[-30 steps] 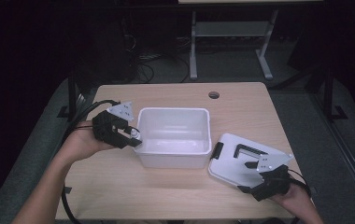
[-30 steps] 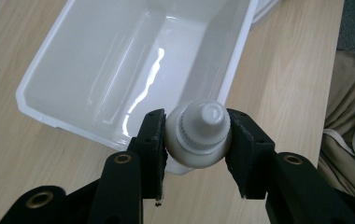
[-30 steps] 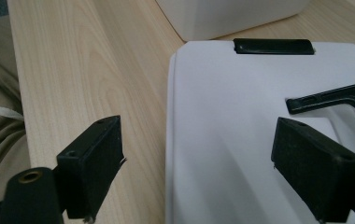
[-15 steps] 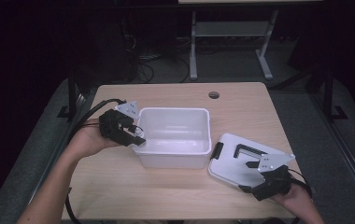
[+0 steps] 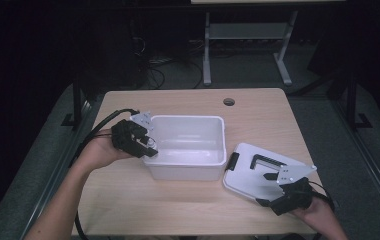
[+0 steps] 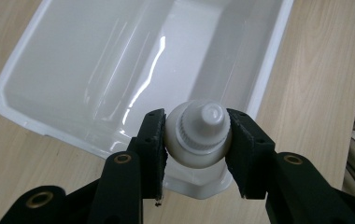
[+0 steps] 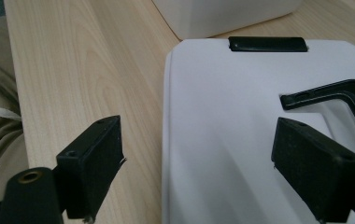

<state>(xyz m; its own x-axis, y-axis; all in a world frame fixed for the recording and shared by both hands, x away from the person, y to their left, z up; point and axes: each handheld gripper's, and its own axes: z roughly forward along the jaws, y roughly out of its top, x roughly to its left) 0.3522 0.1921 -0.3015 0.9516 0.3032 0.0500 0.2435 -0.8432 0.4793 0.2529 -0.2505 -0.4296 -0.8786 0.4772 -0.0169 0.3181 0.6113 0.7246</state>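
Observation:
A white plastic bin stands in the middle of the table, and its inside looks bare. My left gripper hangs over the bin's left rim, shut on a small white screw-capped bottle that points into the bin. The bin's white lid with a black handle lies flat to the right. My right gripper hovers over the lid's near edge, open, with nothing between the fingers. In the right gripper view the lid and its black handle lie beneath the spread jaws.
The wooden table has a round cable hole at the back. A black latch sits on the lid's far edge. Beyond the table is a dark floor with a metal stand and cables.
My left gripper has moved right and down with the bottle, from beside the bin to over its left rim. The right gripper has stayed in place.

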